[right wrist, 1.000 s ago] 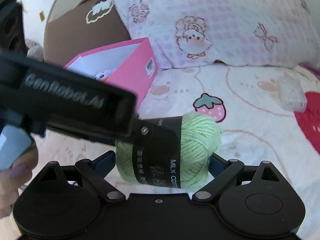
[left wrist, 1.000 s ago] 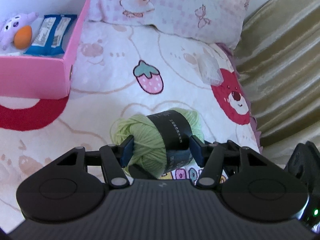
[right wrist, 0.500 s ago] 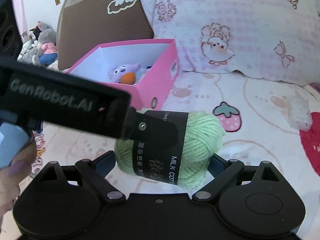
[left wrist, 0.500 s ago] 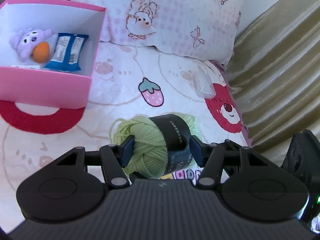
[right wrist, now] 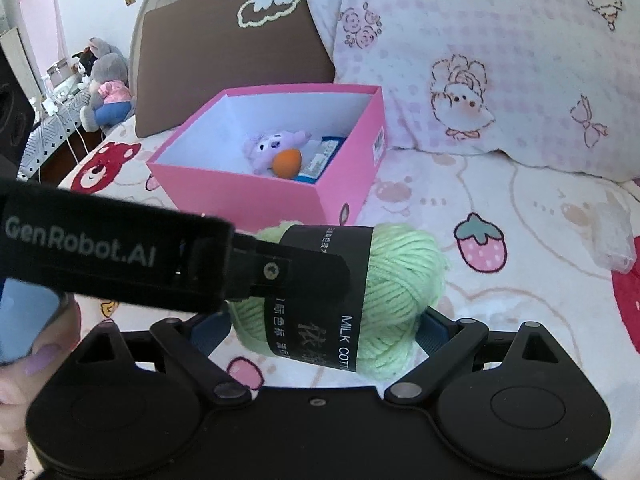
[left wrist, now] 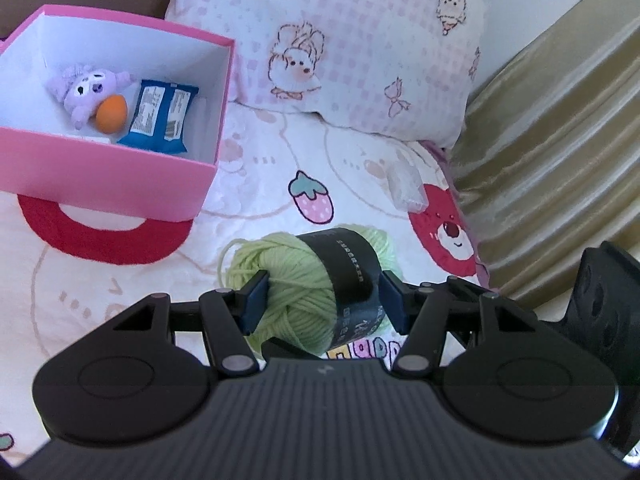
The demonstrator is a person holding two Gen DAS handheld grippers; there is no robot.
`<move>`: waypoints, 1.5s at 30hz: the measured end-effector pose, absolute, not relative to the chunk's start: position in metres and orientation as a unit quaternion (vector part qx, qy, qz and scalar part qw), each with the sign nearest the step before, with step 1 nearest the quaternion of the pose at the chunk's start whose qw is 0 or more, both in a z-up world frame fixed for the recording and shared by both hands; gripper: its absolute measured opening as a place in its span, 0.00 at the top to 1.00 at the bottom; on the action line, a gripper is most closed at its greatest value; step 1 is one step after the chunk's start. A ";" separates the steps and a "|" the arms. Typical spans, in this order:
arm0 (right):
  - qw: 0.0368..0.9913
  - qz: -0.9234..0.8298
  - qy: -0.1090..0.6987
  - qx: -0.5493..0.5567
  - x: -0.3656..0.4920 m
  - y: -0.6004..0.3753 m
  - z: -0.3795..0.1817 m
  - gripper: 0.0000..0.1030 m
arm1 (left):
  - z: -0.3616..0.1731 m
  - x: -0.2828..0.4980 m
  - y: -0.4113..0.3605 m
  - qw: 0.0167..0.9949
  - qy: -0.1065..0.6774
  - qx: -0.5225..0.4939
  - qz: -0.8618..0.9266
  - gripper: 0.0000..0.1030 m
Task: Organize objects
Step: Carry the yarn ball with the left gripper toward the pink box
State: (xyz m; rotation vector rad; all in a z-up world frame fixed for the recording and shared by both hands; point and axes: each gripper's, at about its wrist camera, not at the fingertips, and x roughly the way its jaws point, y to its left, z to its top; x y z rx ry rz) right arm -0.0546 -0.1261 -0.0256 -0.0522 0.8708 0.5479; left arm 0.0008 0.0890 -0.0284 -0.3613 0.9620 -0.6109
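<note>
A light green yarn ball (left wrist: 304,292) with a black paper band hangs just above the printed bedspread. My left gripper (left wrist: 324,298) is shut on it, its blue pads pressing the two ends. In the right wrist view the same yarn ball (right wrist: 400,280) sits between the pads of my right gripper (right wrist: 320,330), which close against its lower sides. The left gripper's finger (right wrist: 280,268) crosses over the black band. A pink box (left wrist: 100,172) lies open to the upper left, holding a purple plush (left wrist: 86,84), an orange ball (left wrist: 112,112) and a blue packet (left wrist: 160,116).
A clear plastic packet (left wrist: 404,188) lies on the bedspread to the right of the strawberry print. A pink checked pillow (left wrist: 340,40) backs the bed, and a gold curtain (left wrist: 560,140) hangs at the right. A brown cushion (right wrist: 232,48) stands behind the box. A hand (right wrist: 24,360) holds the left gripper.
Both grippers have risen with the yarn ball still between them. The pink box and pillow now show more fully and farther below. Neither gripper's jaws have changed.
</note>
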 end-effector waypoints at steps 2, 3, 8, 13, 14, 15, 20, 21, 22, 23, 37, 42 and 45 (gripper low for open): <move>0.871 0.265 0.413 -0.028 -0.055 -0.125 -0.020 0.06 | -0.024 0.000 0.091 0.829 0.450 -0.171 -0.286 0.45; 0.871 0.267 0.411 -0.029 -0.055 -0.124 -0.018 0.06 | -0.022 0.000 0.091 0.830 0.448 -0.171 -0.286 0.45; 0.876 0.275 0.395 -0.036 -0.057 -0.120 -0.003 0.06 | -0.012 -0.002 0.096 0.839 0.432 -0.174 -0.283 0.44; 0.881 0.280 0.379 -0.042 -0.057 -0.113 0.007 0.06 | -0.005 -0.003 0.104 0.841 0.427 -0.186 -0.275 0.44; 0.882 0.282 0.376 -0.041 -0.058 -0.112 0.008 0.06 | -0.002 -0.003 0.104 0.844 0.424 -0.184 -0.273 0.44; 0.882 0.283 0.373 -0.042 -0.058 -0.111 0.010 0.06 | 0.000 -0.004 0.105 0.846 0.421 -0.183 -0.272 0.44; 0.889 0.283 0.357 -0.051 -0.056 -0.107 0.021 0.06 | 0.012 -0.001 0.108 0.851 0.409 -0.185 -0.273 0.44; 0.890 0.282 0.355 -0.052 -0.056 -0.106 0.023 0.06 | 0.013 0.000 0.109 0.850 0.408 -0.189 -0.273 0.44; 0.891 0.281 0.353 -0.054 -0.055 -0.105 0.025 0.06 | 0.013 0.000 0.111 0.850 0.406 -0.193 -0.274 0.44; 0.892 0.281 0.350 -0.056 -0.055 -0.104 0.027 0.06 | 0.013 0.001 0.112 0.851 0.403 -0.197 -0.274 0.43; 0.902 0.286 0.317 -0.065 -0.041 -0.084 0.049 0.06 | 0.042 0.018 0.130 0.863 0.381 -0.198 -0.266 0.43; 0.902 0.285 0.317 -0.068 -0.026 -0.078 0.054 0.06 | 0.043 0.036 0.134 0.860 0.386 -0.206 -0.263 0.42; 0.902 0.286 0.314 -0.075 -0.016 -0.073 0.054 0.06 | 0.043 0.050 0.137 0.858 0.389 -0.214 -0.260 0.42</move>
